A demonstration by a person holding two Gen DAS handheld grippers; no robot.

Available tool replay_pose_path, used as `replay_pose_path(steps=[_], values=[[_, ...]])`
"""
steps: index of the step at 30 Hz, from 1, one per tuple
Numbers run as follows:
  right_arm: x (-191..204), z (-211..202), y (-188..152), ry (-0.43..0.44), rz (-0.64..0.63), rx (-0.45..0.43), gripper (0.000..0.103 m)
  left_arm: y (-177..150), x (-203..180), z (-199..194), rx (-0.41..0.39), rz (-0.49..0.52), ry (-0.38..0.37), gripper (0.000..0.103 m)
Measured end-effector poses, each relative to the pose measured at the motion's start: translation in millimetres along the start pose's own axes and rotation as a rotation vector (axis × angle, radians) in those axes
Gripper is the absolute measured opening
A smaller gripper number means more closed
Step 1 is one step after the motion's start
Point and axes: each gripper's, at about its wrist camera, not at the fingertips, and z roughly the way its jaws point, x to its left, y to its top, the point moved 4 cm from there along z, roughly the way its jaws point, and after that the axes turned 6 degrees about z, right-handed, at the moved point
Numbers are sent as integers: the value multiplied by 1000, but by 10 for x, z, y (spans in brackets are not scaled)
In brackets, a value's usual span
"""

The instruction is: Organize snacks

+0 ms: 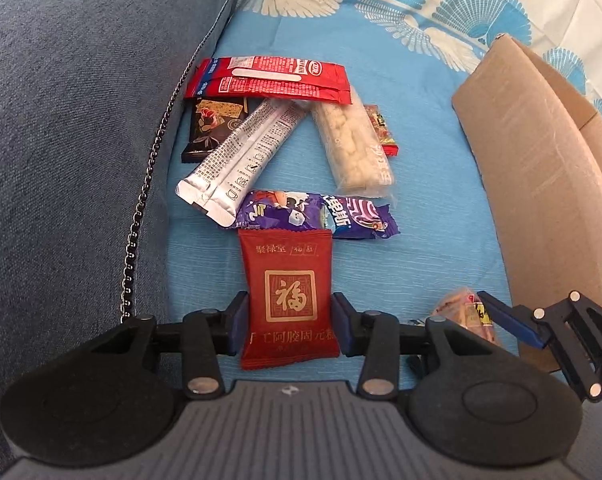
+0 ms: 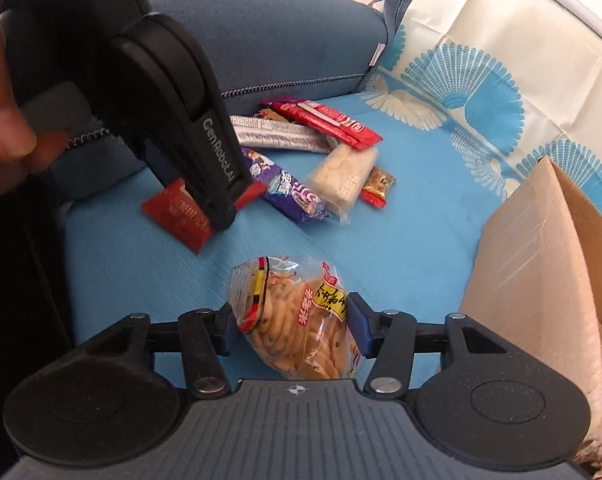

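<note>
A dark red packet (image 1: 289,276) with a gold square lies on the blue sheet, and my left gripper (image 1: 288,312) is shut on its two sides. The right wrist view shows the same left gripper (image 2: 205,196) tilted down onto that red packet (image 2: 173,212). My right gripper (image 2: 293,320) is shut on a clear bag of round crackers (image 2: 289,280), its pads against the bag's sides. In the left wrist view the cracker bag (image 1: 457,308) shows at lower right with one right-gripper finger (image 1: 509,320) against it.
Beyond the red packet lie a purple wrapper (image 1: 321,216), a silver stick (image 1: 237,156), a clear pack of white pieces (image 1: 353,144), a long red packet (image 1: 269,78) and a black packet (image 1: 209,128). An open cardboard box (image 2: 541,260) stands right. A grey-blue cushion (image 1: 81,120) rises left.
</note>
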Motion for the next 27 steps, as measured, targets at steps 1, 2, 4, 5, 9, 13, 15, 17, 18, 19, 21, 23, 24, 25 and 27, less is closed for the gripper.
replay_pose_path(steps=[1, 2, 4, 5, 9, 13, 15, 17, 18, 19, 21, 23, 24, 25, 27], values=[[-17, -24, 14, 9, 17, -7, 56, -3, -3, -1, 4, -1, -11, 48], [-36, -38, 18, 16, 34, -13, 56, -6, -6, 5, 9, 0, -19, 48], [-47, -33, 10, 15, 47, -7, 56, 1, 4, 32, 21, -10, -23, 48], [-42, -37, -1, 12, 46, -2, 56, 8, 3, 47, 25, -11, -22, 48], [-45, 17, -13, 12, 30, 8, 55, 13, -41, 60, 24, 14, -4, 49], [-40, -5, -21, 12, 33, 5, 53, 9, -54, 63, 22, 22, 3, 49], [-52, -8, -17, 16, 39, 3, 51, 12, -55, 65, 23, 24, 5, 49], [-62, -22, 3, 16, 47, -3, 50, 15, -55, 66, 22, 28, 7, 49], [-69, -40, 11, 16, 50, -10, 49, 13, -58, 64, 22, 29, 8, 49], [-75, -64, 19, 16, 55, -18, 49, 14, -56, 66, 21, 30, 9, 49], [-85, -101, 35, 12, 61, -31, 48, 15, -54, 62, 18, 31, 9, 48], [-92, -136, 39, 9, 65, -41, 48, 11, -52, 57, 16, 31, 8, 48], [-95, -156, 40, 8, 65, -43, 48, 11, -52, 54, 14, 31, 8, 48], [-94, -169, 35, 6, 66, -45, 48, 12, -51, 49, 11, 30, 6, 48], [-99, -196, 24, 4, 68, -47, 48, 11, -52, 30, 3, 29, 0, 48]])
